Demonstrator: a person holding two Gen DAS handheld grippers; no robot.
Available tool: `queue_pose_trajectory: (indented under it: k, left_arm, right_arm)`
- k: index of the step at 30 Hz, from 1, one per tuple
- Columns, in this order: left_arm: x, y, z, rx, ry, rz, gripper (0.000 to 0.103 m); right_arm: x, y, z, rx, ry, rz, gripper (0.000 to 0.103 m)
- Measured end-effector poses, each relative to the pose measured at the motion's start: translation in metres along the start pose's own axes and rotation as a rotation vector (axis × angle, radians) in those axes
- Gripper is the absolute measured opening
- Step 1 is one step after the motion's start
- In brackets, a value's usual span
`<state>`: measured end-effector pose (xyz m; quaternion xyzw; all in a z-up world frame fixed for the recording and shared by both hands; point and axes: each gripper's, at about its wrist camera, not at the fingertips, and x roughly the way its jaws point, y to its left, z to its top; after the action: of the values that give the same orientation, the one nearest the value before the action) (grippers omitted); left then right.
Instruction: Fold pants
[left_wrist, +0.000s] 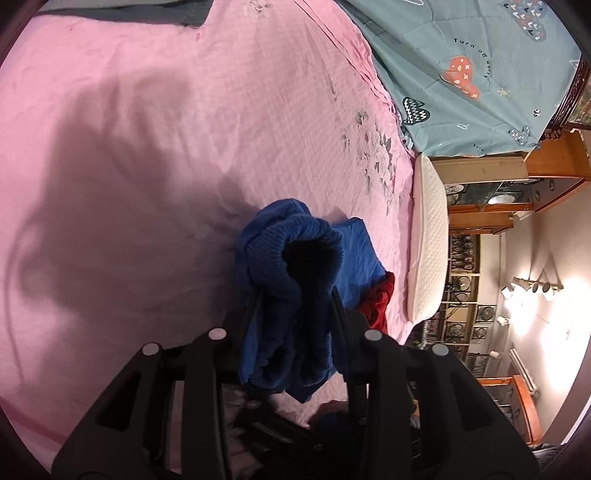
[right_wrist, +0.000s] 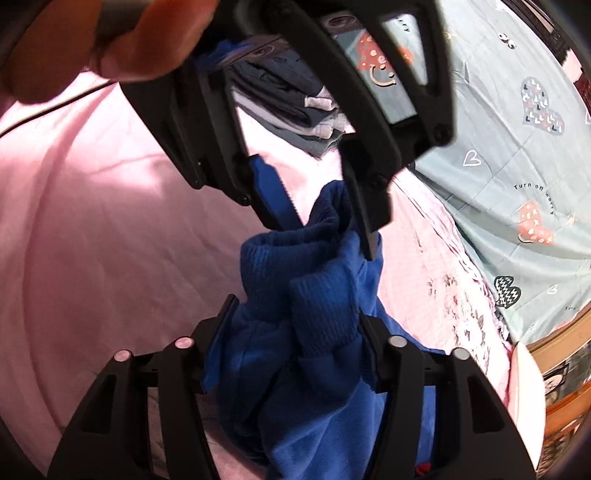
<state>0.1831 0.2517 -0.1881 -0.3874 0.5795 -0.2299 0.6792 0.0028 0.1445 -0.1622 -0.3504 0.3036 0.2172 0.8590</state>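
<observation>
The blue pants (left_wrist: 291, 266) are bunched up, with a ribbed cuff or waistband on top, above the pink bed sheet (left_wrist: 147, 147). My left gripper (left_wrist: 297, 295) is shut on the bunched blue fabric. In the right wrist view my right gripper (right_wrist: 295, 306) is shut on the same blue pants (right_wrist: 314, 295) lower down. The left gripper (right_wrist: 325, 225) comes in from above there and pinches the top of the bunch. A hand (right_wrist: 110, 40) holds it at the upper left.
A teal quilt with heart prints (left_wrist: 480, 74) lies at the bed's far side. A white pillow (left_wrist: 428, 240) sits at the bed edge. A red garment (left_wrist: 380, 299) lies beside the pants. A stack of folded clothes (right_wrist: 303, 114) rests on the sheet. Wooden cabinets (left_wrist: 517, 192) stand beyond.
</observation>
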Motion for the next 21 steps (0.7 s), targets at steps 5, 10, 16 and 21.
queue_pose_trajectory:
  k: [5,10,16,21]
  left_arm:
    - [-0.013,0.006,0.000,-0.091,-0.003,0.025,0.081]
    - [0.002,-0.015,-0.001,-0.050,0.063,0.029,0.089]
    - [0.017,-0.028,-0.009,-0.010,0.019,0.079,0.039]
    - [0.011,-0.050,-0.025,0.038,-0.028,0.097,0.034]
  right_arm:
    - [-0.016,-0.011,0.001,0.052,-0.004,0.035,0.023]
    - [-0.022,-0.015,0.001,0.036,-0.028,0.048,0.023]
    - [-0.029,-0.027,-0.011,0.070,-0.065,0.039,0.023]
    - [-0.043,-0.041,-0.022,0.101,-0.118,0.046,0.023]
